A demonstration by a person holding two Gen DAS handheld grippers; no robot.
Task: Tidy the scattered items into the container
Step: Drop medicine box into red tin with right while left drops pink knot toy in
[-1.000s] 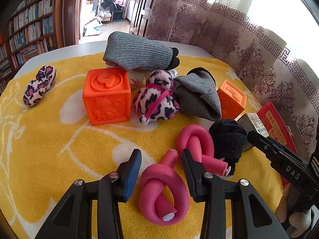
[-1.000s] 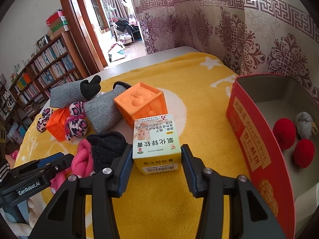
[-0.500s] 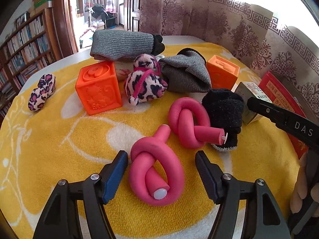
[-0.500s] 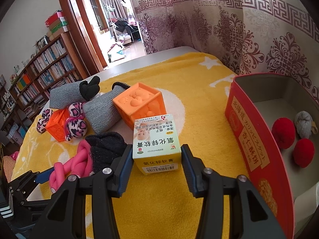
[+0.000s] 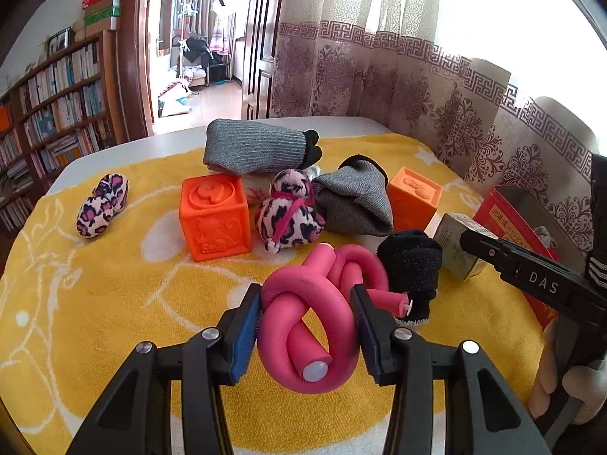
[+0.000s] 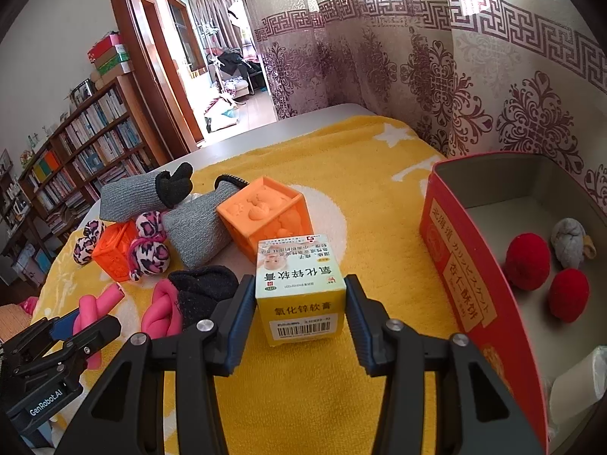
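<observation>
My left gripper [image 5: 305, 326] is shut on a knotted pink foam roller [image 5: 307, 326] and holds it above the yellow towel [image 5: 95, 303]. A second pink roller [image 5: 360, 265] lies just behind it beside a black sock ball [image 5: 409, 265]. My right gripper [image 6: 299, 303] is shut on a yellow medicine box [image 6: 299, 295] that sits on the towel. The red tin container [image 6: 466, 284] stands at the right, holding two red balls [image 6: 527, 261] and a grey ball [image 6: 569, 239].
Two orange cubes [image 5: 214, 216] [image 6: 265, 216], leopard-print plush pieces [image 5: 290, 216] [image 5: 100, 204] and two grey socks [image 5: 258, 149] [image 5: 356, 201] lie on the towel. A curtain hangs behind the table; a bookshelf stands at the left.
My left gripper moved forward around the near pink roller, closed on it and lifted it. My right gripper stayed on the medicine box.
</observation>
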